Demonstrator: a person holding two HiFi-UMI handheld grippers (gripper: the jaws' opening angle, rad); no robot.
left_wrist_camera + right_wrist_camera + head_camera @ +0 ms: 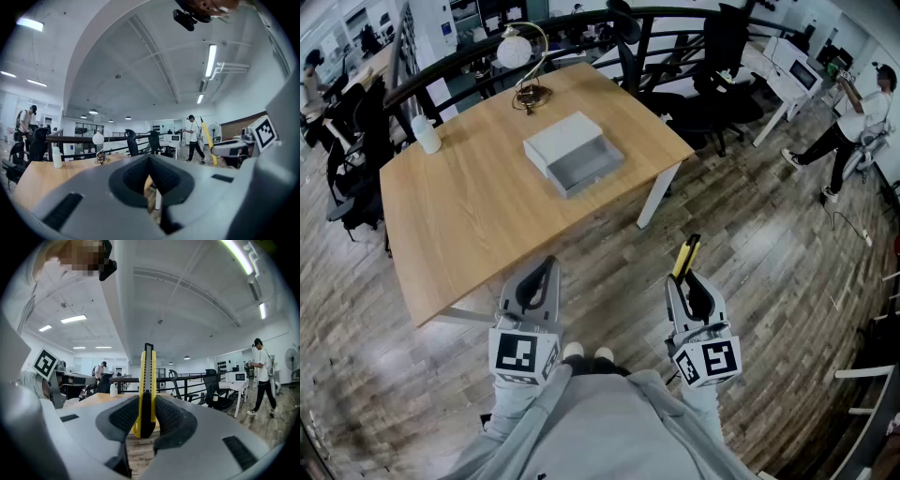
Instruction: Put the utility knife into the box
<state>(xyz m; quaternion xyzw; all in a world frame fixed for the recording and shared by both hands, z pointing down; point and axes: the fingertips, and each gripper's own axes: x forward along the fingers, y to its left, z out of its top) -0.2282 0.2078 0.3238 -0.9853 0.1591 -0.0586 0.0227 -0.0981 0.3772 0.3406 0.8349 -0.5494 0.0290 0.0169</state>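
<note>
Table (487, 202) ahead, knife (148, 376) in right claw (146, 420)

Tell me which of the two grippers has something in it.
The right gripper: its jaws are shut on the yellow utility knife, which sticks out past them. The left gripper has its jaws closed together with nothing between them.

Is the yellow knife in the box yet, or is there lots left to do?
Done: the utility knife is picked up. In hand: the right gripper clamps it, short of the table. Left: carry it to the open box on the table and drop it in.
</note>
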